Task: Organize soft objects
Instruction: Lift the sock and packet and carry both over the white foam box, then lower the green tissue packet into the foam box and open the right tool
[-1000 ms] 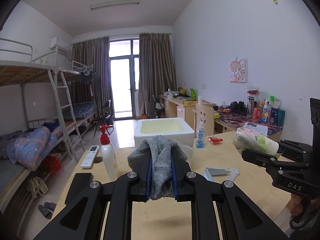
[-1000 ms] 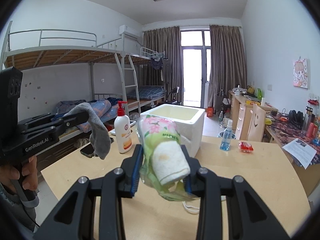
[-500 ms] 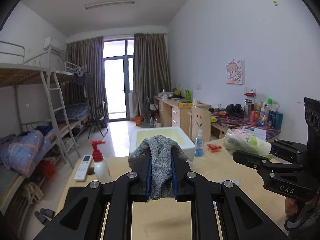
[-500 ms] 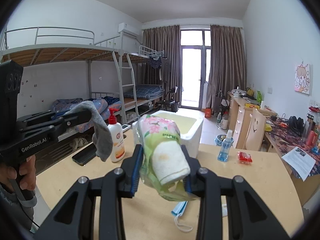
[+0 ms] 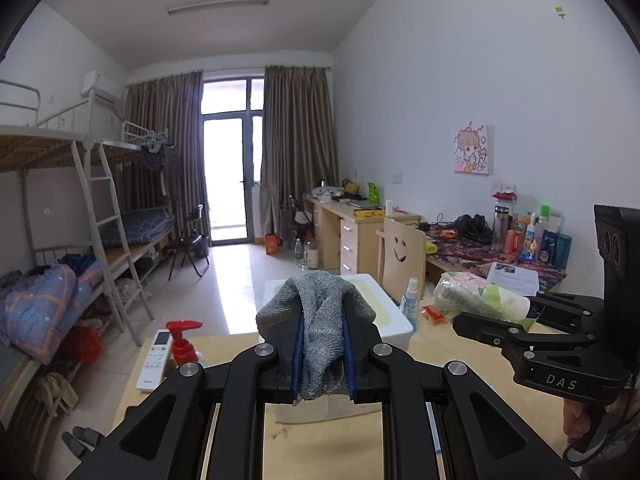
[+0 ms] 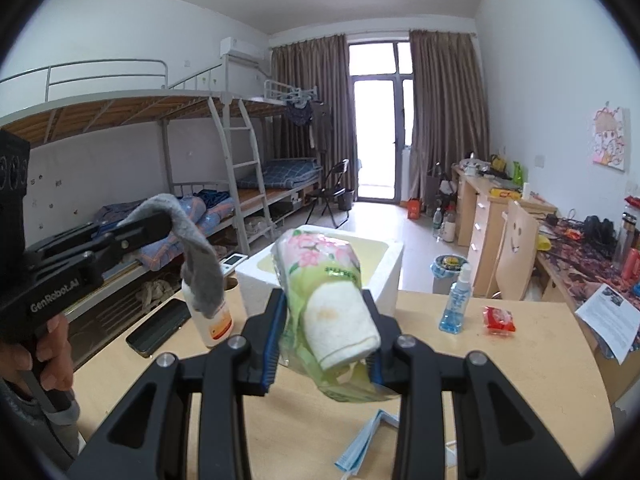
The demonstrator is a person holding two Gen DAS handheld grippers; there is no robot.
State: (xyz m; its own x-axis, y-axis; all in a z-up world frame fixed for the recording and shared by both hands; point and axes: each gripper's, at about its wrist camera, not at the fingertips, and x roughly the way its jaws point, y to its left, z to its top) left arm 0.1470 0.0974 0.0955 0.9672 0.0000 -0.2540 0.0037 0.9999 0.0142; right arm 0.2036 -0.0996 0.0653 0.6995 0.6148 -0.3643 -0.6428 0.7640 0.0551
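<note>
- We see a grey sock (image 5: pixel 322 344) pinched between the blue pads of the left tool (image 5: pixel 322 354); the cloth folds over the pads and hangs down, above the surface (image 5: pixel 328 448).
- In the right wrist view the same sock (image 6: pixel 196 256) drapes from the left tool, in front of a pump bottle (image 6: pixel 214 320).
- The right tool (image 6: pixel 322 344) is closed on a pack of tissues (image 6: pixel 328 300) in green flowered wrap, with the white tissue showing at the open end. The pack is lifted above the surface.
- Just behind both held things stands a white foam box (image 6: pixel 384 268), open on top.
- On the surface we find a blue spray bottle (image 6: pixel 456 304), a small red packet (image 6: pixel 498 320), a black flat case (image 6: pixel 158 332) and a remote control (image 5: pixel 154 360).
- A light blue thing near the front edge is maybe a face mask (image 6: pixel 360 448); we cannot see it fully.
- A hand (image 6: pixel 52 344) holds the grip of the left tool.
</note>
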